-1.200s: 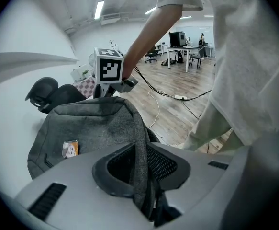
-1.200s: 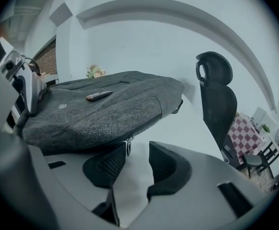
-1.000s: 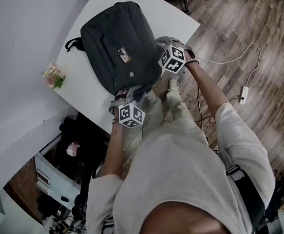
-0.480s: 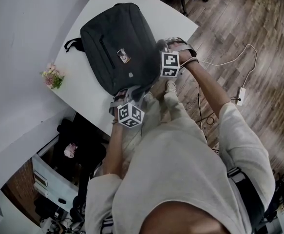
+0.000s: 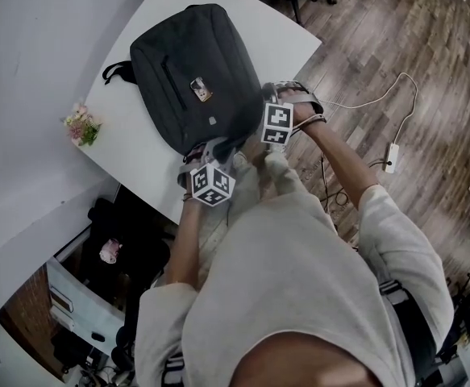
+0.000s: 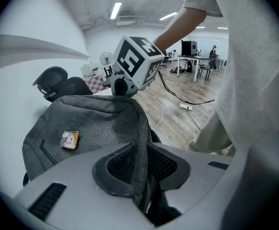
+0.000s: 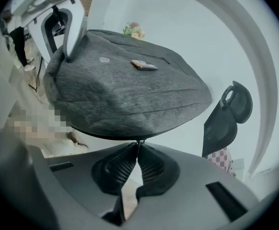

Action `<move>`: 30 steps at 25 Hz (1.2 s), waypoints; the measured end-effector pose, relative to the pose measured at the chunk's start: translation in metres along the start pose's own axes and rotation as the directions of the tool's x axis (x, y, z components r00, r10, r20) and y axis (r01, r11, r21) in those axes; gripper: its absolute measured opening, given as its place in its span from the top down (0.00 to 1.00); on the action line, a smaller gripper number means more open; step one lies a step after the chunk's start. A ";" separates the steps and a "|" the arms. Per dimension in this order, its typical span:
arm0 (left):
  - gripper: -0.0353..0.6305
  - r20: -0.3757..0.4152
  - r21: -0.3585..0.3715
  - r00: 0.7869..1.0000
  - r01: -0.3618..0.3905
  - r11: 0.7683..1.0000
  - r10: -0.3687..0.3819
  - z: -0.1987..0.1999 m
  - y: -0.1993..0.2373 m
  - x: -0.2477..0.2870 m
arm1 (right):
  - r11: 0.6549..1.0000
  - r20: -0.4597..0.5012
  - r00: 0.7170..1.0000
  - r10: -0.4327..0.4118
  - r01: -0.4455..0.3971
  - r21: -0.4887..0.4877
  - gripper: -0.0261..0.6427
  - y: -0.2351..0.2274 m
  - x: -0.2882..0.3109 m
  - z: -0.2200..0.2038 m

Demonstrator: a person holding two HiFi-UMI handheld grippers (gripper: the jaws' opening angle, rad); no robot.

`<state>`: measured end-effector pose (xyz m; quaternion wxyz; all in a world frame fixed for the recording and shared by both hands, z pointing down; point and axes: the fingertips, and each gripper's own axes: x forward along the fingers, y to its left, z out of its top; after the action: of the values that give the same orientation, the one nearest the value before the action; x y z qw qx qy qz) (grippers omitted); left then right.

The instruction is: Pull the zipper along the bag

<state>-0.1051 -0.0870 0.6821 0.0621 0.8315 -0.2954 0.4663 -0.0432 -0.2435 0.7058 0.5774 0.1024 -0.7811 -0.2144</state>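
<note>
Zipper pull [image 7: 139, 141]: we noted it as a thin tab at the near edge of the bag [image 7: 125, 90], pinched at the very tips of the right gripper [image 7: 138, 145]. That gripper's jaws were closed right down on the tab, pads meeting behind it.

Left gripper [image 6: 140, 151] was clamped on a raised fold of the bag's grey cloth. The fold ran down between its pads [image 6: 116, 166] and out of sight below them.

From the head view, both grippers worked the bag's near end. The left one was at the corner and the right one a little further along the side, by the table's edge.

The bag lay front face up on the white table [image 5: 142, 156], close to the edge nearest the person. A small label [image 6: 70, 139] sat on its face and a dark handle [image 5: 117, 72] stuck out at the far end.

We saw a bunch of flowers [image 5: 81, 126] on the table, well apart from the bag.

Beyond the table, a white cable [image 5: 363, 101] ran over the wooden floor [image 5: 428, 47] to a power strip [image 5: 392, 156].
</note>
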 end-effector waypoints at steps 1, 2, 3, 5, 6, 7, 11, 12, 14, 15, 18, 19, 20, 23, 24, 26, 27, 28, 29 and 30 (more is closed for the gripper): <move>0.80 0.003 -0.002 1.000 0.001 1.000 -0.001 0.000 0.001 -0.001 | 1.000 -0.005 1.000 0.003 -0.003 0.015 0.93 0.007 -0.003 0.000; 0.80 0.006 -0.004 1.000 0.003 1.000 -0.003 0.000 0.001 -0.001 | 0.999 -0.009 1.000 0.006 -0.005 0.035 0.93 0.013 -0.007 0.001; 0.80 0.008 -0.006 1.000 0.004 1.000 -0.004 0.000 0.001 -0.001 | 0.998 -0.013 1.000 0.010 -0.009 0.058 0.93 0.018 -0.009 0.001; 0.80 0.010 -0.010 1.000 0.006 1.000 -0.006 0.000 0.001 -0.001 | 0.994 -0.022 0.999 0.023 -0.020 0.105 0.93 0.030 -0.014 0.001; 0.80 0.011 -0.014 1.000 0.007 1.000 -0.006 0.000 0.001 -0.001 | 0.992 -0.026 0.999 0.028 -0.025 0.126 0.93 0.037 -0.016 0.001; 0.80 0.013 -0.017 1.000 0.007 1.000 -0.007 0.000 0.000 -0.001 | 0.989 -0.030 0.999 0.032 -0.027 0.146 0.93 0.044 -0.019 0.002; 0.80 0.021 -0.030 1.000 0.017 0.999 -0.016 -0.001 0.000 -0.001 | 0.970 -0.040 0.998 0.050 -0.039 0.240 0.92 0.071 -0.031 0.009; 0.80 0.022 -0.032 1.000 0.019 0.999 -0.018 -0.001 0.000 -0.001 | 0.965 -0.041 0.998 0.055 -0.043 0.257 0.92 0.079 -0.034 0.012; 0.80 0.020 -0.033 1.000 0.022 0.999 -0.021 -0.001 0.000 -0.002 | 0.956 -0.045 0.997 0.060 -0.045 0.291 0.92 0.095 -0.039 0.022; 0.80 0.017 -0.031 1.000 0.025 0.999 -0.024 -0.001 -0.001 -0.002 | 0.948 -0.049 0.997 0.059 -0.040 0.316 0.92 0.104 -0.042 0.026; 0.80 0.013 -0.025 0.999 0.031 0.999 -0.031 -0.002 -0.006 -0.003 | 0.924 -0.047 0.997 0.064 -0.041 0.380 0.92 0.122 -0.050 0.038; 0.80 0.014 -0.026 0.999 0.031 0.999 -0.030 -0.001 -0.006 -0.004 | 0.922 -0.038 0.997 0.069 -0.049 0.385 0.92 0.125 -0.052 0.041; 0.80 0.015 -0.027 0.999 0.030 0.999 -0.029 -0.001 -0.006 -0.004 | 0.919 -0.028 0.997 0.075 -0.058 0.389 0.92 0.128 -0.053 0.044; 0.80 0.017 -0.034 1.000 0.021 0.999 -0.020 0.001 -0.007 -0.003 | 0.916 -0.013 0.996 0.088 -0.076 0.395 0.93 0.129 -0.053 0.044; 0.80 0.019 -0.036 1.000 0.017 0.999 -0.016 0.003 -0.007 -0.002 | 0.918 -0.014 0.996 0.089 -0.077 0.389 0.93 0.128 -0.052 0.042; 0.80 0.026 -0.043 1.000 0.007 0.999 -0.006 0.007 -0.006 0.001 | 0.919 -0.019 0.996 0.091 -0.076 0.387 0.93 0.125 -0.049 0.036; 0.80 0.030 -0.049 1.000 0.003 0.999 -0.001 0.011 -0.006 0.003 | 0.916 -0.022 0.996 0.091 -0.075 0.394 0.93 0.123 -0.047 0.031; 0.80 0.034 -0.056 0.999 -0.001 0.998 0.003 0.016 -0.006 0.007 | 0.913 -0.025 0.996 0.088 -0.071 0.402 0.93 0.120 -0.046 0.025; 0.80 0.037 -0.063 0.999 -0.003 0.998 0.006 0.023 -0.006 0.010 | 0.911 -0.029 0.996 0.084 -0.065 0.408 0.93 0.115 -0.045 0.018; 0.79 0.040 -0.066 0.999 -0.005 0.998 0.007 0.029 -0.006 0.014 | 0.910 -0.036 0.996 0.080 -0.059 0.410 0.93 0.110 -0.043 0.010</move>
<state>-0.0743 -0.0991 0.6784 0.0823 0.8373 -0.3144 0.4396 -0.0296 -0.1260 0.7164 0.5705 0.1984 -0.7967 -0.0231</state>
